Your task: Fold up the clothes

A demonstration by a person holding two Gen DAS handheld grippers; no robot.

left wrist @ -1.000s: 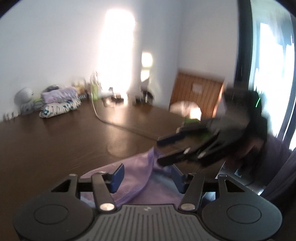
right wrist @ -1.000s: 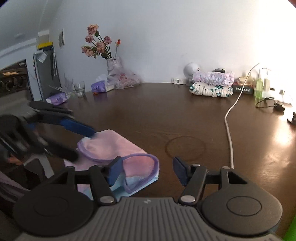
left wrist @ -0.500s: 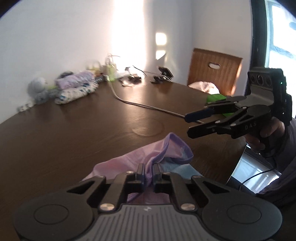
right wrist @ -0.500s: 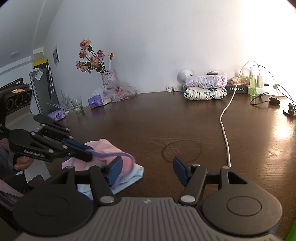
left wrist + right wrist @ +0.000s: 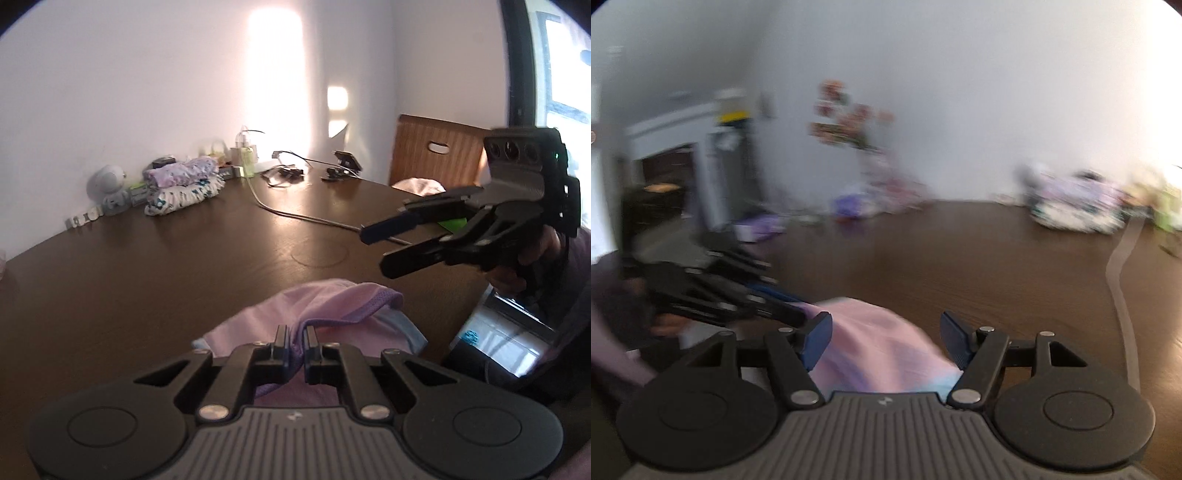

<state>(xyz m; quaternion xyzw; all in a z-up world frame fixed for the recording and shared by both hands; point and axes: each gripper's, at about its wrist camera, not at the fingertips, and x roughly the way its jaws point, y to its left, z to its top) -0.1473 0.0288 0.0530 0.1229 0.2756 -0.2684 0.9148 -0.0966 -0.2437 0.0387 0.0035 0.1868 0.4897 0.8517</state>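
we had a dark wood worktop against a white wall, folded clothes stacked at the back, a wooden chair beyond. no writing was legible. our left gripper pinched the lilac garment at the near edge. our right gripper spread wide above the cloth, touching nothing.
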